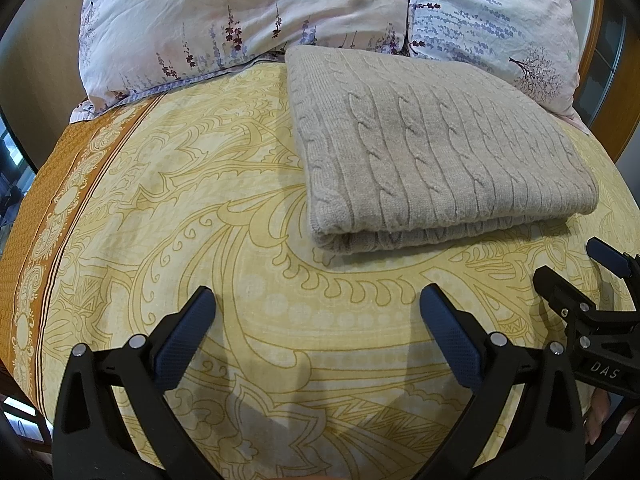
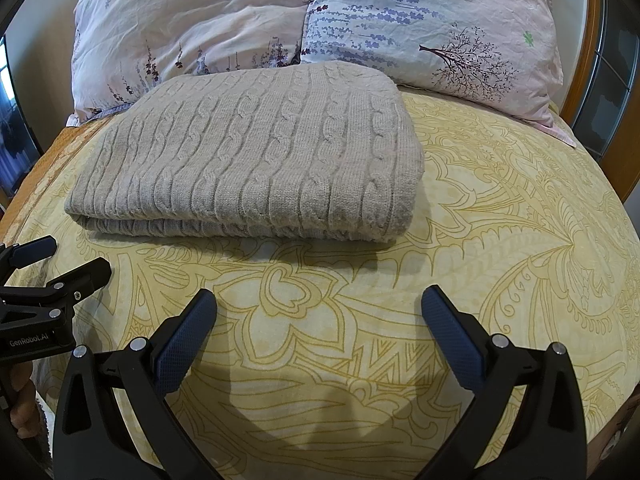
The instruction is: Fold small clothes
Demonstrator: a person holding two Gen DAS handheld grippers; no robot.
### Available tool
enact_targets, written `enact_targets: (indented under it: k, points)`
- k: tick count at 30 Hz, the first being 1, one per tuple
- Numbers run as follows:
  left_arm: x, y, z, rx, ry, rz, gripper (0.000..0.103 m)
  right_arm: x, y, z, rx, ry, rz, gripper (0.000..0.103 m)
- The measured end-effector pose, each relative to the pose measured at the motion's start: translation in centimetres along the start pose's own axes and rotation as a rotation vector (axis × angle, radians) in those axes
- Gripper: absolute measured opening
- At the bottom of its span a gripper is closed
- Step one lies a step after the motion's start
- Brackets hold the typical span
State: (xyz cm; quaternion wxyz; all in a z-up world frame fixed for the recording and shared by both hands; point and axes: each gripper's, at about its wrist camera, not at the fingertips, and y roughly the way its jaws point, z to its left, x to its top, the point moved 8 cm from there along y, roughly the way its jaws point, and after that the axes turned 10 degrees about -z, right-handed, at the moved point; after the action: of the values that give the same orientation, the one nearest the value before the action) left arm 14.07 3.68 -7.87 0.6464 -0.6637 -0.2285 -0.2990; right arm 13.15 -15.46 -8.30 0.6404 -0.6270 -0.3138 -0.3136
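A beige cable-knit sweater (image 1: 436, 152) (image 2: 256, 160) lies folded into a neat rectangle on the yellow patterned bedsheet (image 1: 248, 264) (image 2: 500, 240). My left gripper (image 1: 316, 300) hovers open over bare sheet, short of the sweater's front fold and left of it. My right gripper (image 2: 318, 300) is open too, above the sheet just in front of the sweater's right half. Nothing sits between either pair of fingers. Each gripper shows at the edge of the other's view: the right gripper (image 1: 576, 264) at right, the left gripper (image 2: 68, 256) at left.
Two floral pillows (image 1: 240, 20) (image 2: 432, 20) lean behind the sweater at the head of the bed. An orange border strip (image 1: 60, 208) runs along the sheet's left side. A wooden headboard (image 2: 588, 60) rises at the right. A hand (image 2: 24, 396) holds the left gripper.
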Motion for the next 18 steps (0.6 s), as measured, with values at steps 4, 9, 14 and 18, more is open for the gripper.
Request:
enact_targets:
  k: [4, 9, 14, 18]
  points:
    - [-0.01, -0.02, 0.02, -0.001, 0.002, 0.003, 0.101, 0.01, 0.0, 0.0, 0.0, 0.0, 0.0, 0.102]
    - [0.12, 0.06, 0.06, -0.003, 0.004, 0.003, 0.101, 0.0, 0.01, 0.0, 0.0, 0.0, 0.0, 0.102]
    - [0.0, 0.01, 0.06, -0.004, 0.005, 0.004, 0.101, 0.0, 0.01, 0.0, 0.0, 0.0, 0.0, 0.102]
    - [0.04, 0.04, 0.04, -0.004, 0.006, 0.003, 0.101, 0.02, 0.01, 0.01, 0.0, 0.0, 0.0, 0.102]
